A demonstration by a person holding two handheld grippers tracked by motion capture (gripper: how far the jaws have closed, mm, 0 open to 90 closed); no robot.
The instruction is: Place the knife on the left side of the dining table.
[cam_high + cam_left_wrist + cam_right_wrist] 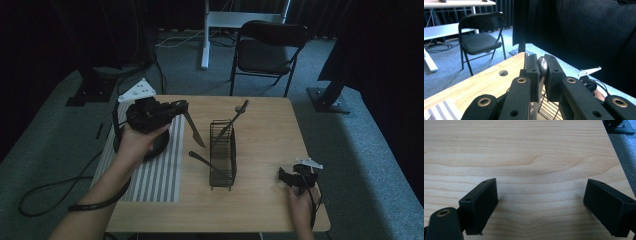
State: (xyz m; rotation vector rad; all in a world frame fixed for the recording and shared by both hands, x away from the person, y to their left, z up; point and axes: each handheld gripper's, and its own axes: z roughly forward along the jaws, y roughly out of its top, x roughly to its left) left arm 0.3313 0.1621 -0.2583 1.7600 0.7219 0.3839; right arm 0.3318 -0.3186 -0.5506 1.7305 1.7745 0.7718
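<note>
Steel knife (194, 131) hangs blade-down from my left gripper (181, 106), its jaws clamped on the handle (542, 65), above the striped mat (160, 170) near the tabletop's left edge, just left of the wire rack (223, 155). My right gripper (286, 176) rests near the front right corner, jaws spread wide over bare wood, holding nothing.

Black folding chair (267, 47) on grey carpet (370, 150), dark curtains behind.

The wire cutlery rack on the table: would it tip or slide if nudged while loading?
The wire cutlery rack looks light, narrow and tall, so it probably tips sideways easily. On the smooth wooden table it may slide. The leaning utensil adds top weight.
</note>
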